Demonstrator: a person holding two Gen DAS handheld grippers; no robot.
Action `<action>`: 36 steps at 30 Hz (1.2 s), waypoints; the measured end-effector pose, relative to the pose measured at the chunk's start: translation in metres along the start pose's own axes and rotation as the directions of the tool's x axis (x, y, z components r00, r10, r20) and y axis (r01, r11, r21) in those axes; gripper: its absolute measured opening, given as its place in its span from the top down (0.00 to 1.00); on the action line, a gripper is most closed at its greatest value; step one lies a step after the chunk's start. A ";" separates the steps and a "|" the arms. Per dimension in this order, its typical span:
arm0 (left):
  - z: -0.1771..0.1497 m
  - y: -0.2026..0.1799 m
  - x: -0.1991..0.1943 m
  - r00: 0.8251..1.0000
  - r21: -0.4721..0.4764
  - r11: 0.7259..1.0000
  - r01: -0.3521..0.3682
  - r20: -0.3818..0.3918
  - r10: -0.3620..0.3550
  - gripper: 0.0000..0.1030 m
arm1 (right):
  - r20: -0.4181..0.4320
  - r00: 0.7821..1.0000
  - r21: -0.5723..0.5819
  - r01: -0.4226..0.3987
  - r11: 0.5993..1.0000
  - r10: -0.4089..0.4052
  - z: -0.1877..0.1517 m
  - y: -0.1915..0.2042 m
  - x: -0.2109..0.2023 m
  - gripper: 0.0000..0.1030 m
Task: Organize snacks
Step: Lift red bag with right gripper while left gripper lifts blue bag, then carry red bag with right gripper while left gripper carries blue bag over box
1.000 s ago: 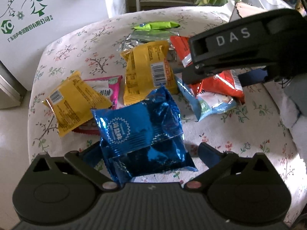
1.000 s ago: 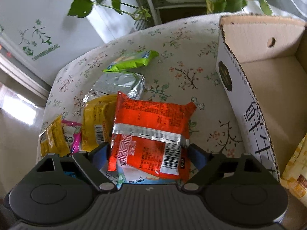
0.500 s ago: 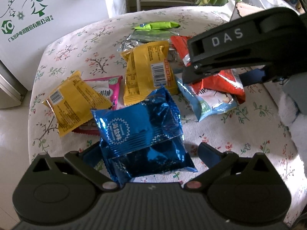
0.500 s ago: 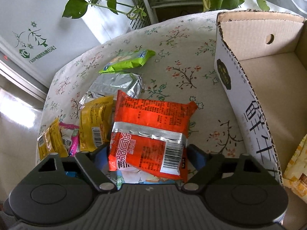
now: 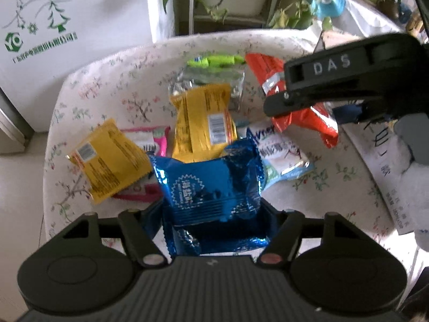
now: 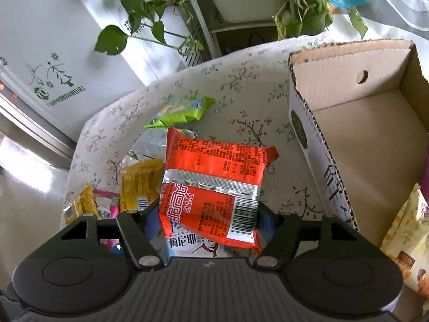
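Note:
Several snack packets lie on a table with a floral cloth (image 5: pixel 107 94). My left gripper (image 5: pixel 214 210) is closing its jaws on a shiny blue packet (image 5: pixel 209 185); the pads press its sides and the packet bulges upward between them. In the right wrist view my right gripper (image 6: pixel 208 214) is also closing, with its fingers pinching a red-orange packet (image 6: pixel 214 177) that tilts up off the table. The same red packet (image 5: pixel 268 67) shows in the left wrist view, under the right gripper's black body. An open cardboard box (image 6: pixel 305 123) stands just right of the right gripper.
Loose on the cloth are two yellow packets (image 5: pixel 206 123) (image 5: pixel 110 158), a pink one (image 5: pixel 150 139), a green one (image 5: pixel 214 60), a silver one (image 5: pixel 211 77) and a pale blue one (image 5: pixel 284 155). A pale yellow bag (image 6: pixel 407 241) lies in the box. Potted plants and a white appliance stand behind.
Both pairs of jaws have narrowed onto their packets. The blue packet now bulges between the left fingers, and the red packet has tipped up off the pile in the right fingers.

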State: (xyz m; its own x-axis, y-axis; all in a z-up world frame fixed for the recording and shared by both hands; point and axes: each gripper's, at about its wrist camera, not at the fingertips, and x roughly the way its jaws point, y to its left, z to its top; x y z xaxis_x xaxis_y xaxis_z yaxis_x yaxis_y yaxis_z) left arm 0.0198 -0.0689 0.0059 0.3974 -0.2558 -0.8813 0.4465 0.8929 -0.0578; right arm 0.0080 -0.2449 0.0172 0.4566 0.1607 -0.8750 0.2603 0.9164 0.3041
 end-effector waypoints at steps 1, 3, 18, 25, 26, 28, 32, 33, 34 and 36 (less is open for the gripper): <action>0.001 0.000 -0.002 1.000 -0.002 1.000 -0.001 0.010 0.001 0.32 | 0.004 1.000 -0.004 0.000 1.000 0.000 0.000 0.000 -0.002 0.26; 0.003 0.000 -0.007 1.000 -0.005 1.000 0.000 0.028 0.000 0.32 | 0.014 1.000 -0.024 0.005 1.000 -0.005 -0.001 0.002 -0.005 0.26; 0.014 0.016 -0.020 0.994 -0.078 0.996 -0.048 0.091 0.055 0.32 | 0.110 0.992 -0.111 -0.056 0.992 0.068 -0.001 0.016 -0.055 0.26; 0.020 0.012 -0.020 0.992 -0.100 0.994 -0.052 0.108 0.063 0.32 | 0.164 0.982 -0.091 -0.076 0.993 0.090 0.000 0.008 -0.083 0.26; 0.021 0.011 -0.021 0.992 -0.102 0.994 -0.049 0.113 0.061 0.32 | 0.172 0.981 -0.085 -0.079 0.993 0.092 0.000 0.007 -0.086 0.26; 0.024 0.009 -0.022 0.990 -0.106 0.993 -0.047 0.125 0.060 0.32 | 0.186 0.978 -0.071 -0.082 0.994 0.094 -0.001 0.002 -0.094 0.26; 0.028 0.004 -0.025 0.986 -0.102 0.993 -0.056 0.148 0.071 0.32 | 0.210 0.974 -0.056 -0.076 0.996 0.086 -0.008 -0.007 -0.107 0.26; 0.028 0.003 -0.025 0.986 -0.103 0.993 -0.058 0.150 0.073 0.32 | 0.212 0.973 -0.050 -0.077 0.996 0.086 -0.008 -0.009 -0.109 0.26; 0.029 0.001 -0.024 0.986 -0.103 0.993 -0.058 0.151 0.073 0.32 | 0.216 0.973 -0.044 -0.076 0.996 0.084 -0.007 -0.011 -0.110 0.26; 0.031 -0.003 -0.024 0.985 -0.099 0.994 -0.053 0.156 0.068 0.32 | 0.227 0.970 -0.040 -0.075 0.996 0.082 -0.005 -0.014 -0.112 0.26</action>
State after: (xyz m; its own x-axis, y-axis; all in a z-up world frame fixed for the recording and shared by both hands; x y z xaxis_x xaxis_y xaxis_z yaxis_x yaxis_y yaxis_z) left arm 0.0333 -0.0772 0.0419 0.5475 -0.2489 -0.7989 0.3429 0.9376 -0.0571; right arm -0.0514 -0.2740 0.1086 0.6575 0.1475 -0.7389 0.1915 0.9157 0.3532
